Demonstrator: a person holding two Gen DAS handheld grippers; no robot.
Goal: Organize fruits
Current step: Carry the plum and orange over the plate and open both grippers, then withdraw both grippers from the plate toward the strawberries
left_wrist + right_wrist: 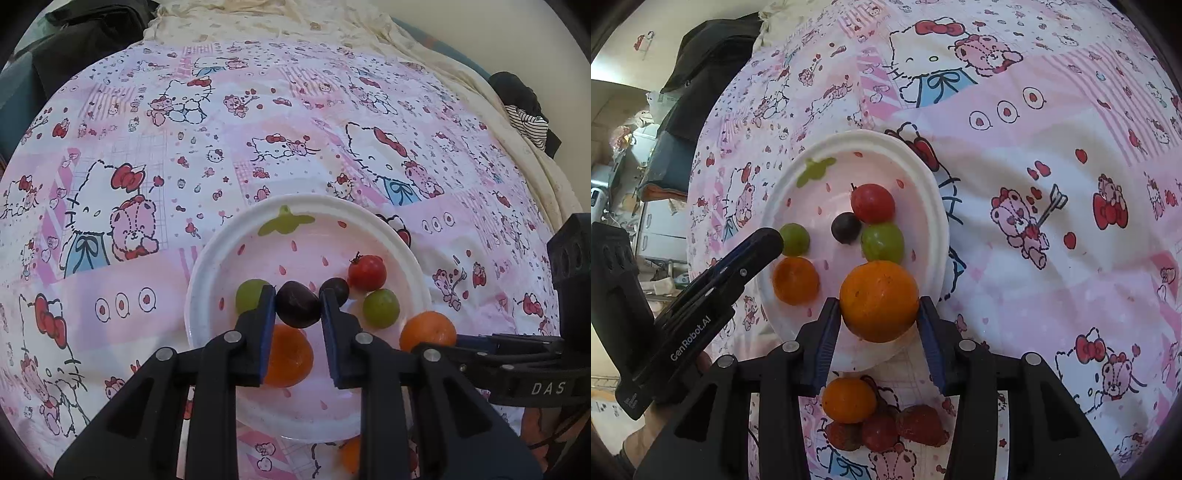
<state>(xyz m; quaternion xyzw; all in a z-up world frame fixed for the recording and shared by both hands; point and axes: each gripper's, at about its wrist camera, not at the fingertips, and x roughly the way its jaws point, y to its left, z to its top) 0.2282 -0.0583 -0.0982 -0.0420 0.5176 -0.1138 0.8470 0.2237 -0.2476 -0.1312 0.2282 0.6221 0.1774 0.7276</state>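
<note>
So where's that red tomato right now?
The red tomato sits on the far side of the white plate, touching a dark grape and a green grape, untouched by either hand-held gripper.

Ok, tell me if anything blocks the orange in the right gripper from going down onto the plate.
Nothing visible does. The orange sits between the right gripper fingers at the plate rim; the bare patch just ahead is open, with the green grape farther in.

Both wrist views look down, close, over the plate [207, 266] — left frontal; right angled.
</note>
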